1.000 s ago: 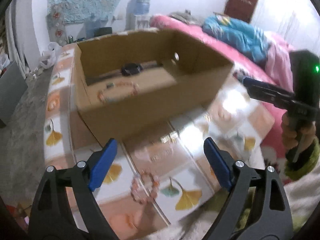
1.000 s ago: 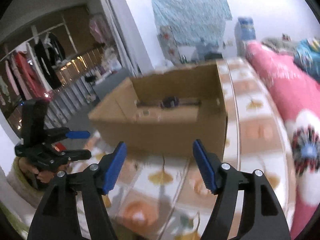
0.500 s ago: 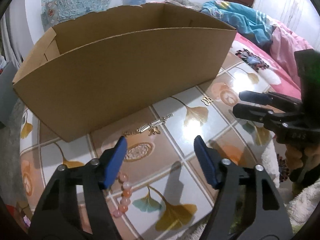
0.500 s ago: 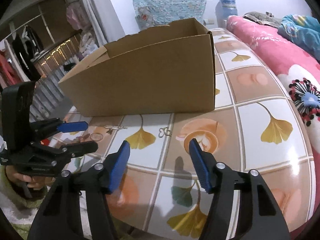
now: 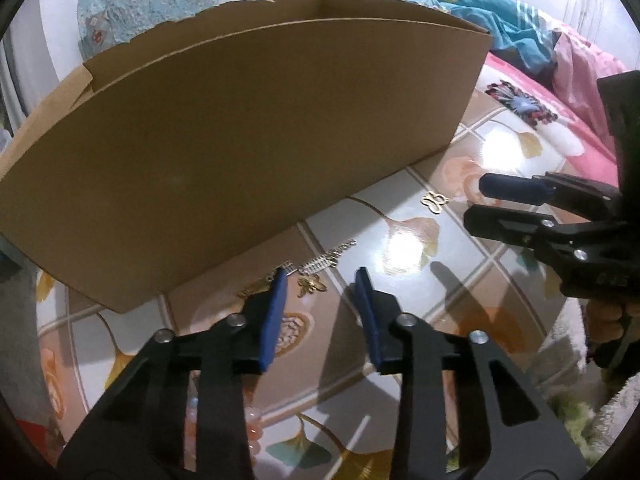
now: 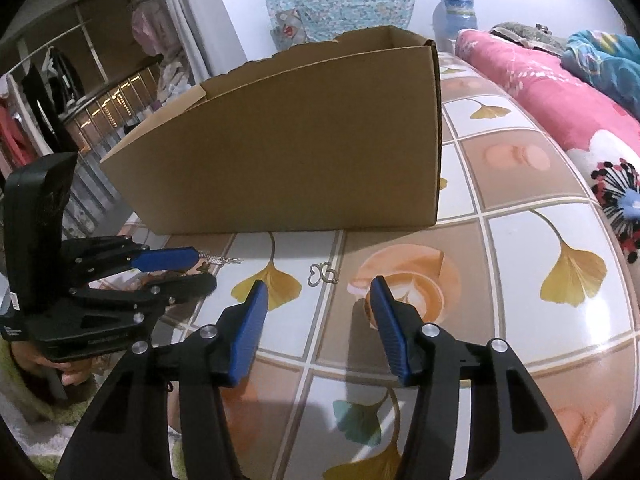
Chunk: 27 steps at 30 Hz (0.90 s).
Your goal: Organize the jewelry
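Presently, left gripper (image 5: 322, 282): jaws are closing; the gold butterfly hair clip (image 5: 320, 274) is seen between the pads, not yet pinched.
Right gripper (image 6: 316, 294): jaws are closing, half spread, nothing between them; the small wire butterfly charm (image 6: 323, 273) lies just ahead.
Location: both pieces are found on the ginkgo-print tablecloth (image 6: 520, 240), beside the cardboard box (image 5: 240, 140).
Handling: both are judged light, thin, stiff metal, slippery on the glossy cloth.
Hold: the clip's midsection is preferred; the charm is best taken across its wings.
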### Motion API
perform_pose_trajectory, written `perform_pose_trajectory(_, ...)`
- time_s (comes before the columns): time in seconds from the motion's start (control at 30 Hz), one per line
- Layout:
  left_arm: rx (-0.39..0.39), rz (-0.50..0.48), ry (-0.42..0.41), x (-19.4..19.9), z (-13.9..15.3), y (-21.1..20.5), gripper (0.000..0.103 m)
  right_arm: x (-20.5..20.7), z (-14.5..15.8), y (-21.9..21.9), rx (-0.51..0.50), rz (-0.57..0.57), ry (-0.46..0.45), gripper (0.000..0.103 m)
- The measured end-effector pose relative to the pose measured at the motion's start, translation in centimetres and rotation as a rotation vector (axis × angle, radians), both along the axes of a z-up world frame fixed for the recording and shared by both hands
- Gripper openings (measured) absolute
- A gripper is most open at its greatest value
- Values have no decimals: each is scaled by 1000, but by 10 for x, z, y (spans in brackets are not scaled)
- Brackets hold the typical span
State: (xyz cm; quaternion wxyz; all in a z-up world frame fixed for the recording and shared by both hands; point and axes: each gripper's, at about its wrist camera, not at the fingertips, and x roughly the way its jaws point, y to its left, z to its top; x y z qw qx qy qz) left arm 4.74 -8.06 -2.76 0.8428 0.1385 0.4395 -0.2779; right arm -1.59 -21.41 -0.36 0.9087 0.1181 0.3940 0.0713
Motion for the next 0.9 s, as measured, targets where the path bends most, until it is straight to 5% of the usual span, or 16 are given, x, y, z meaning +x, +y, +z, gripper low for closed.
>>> perform_pose_trajectory(0.4,31,-38,-14,0,0,-6,12,1,0,-1,1,-7,-8,47)
perform_pose_trajectory(0.9,-20,-45,-4,-6,5,2,11,1,5,-2,-62,-2,-30,46)
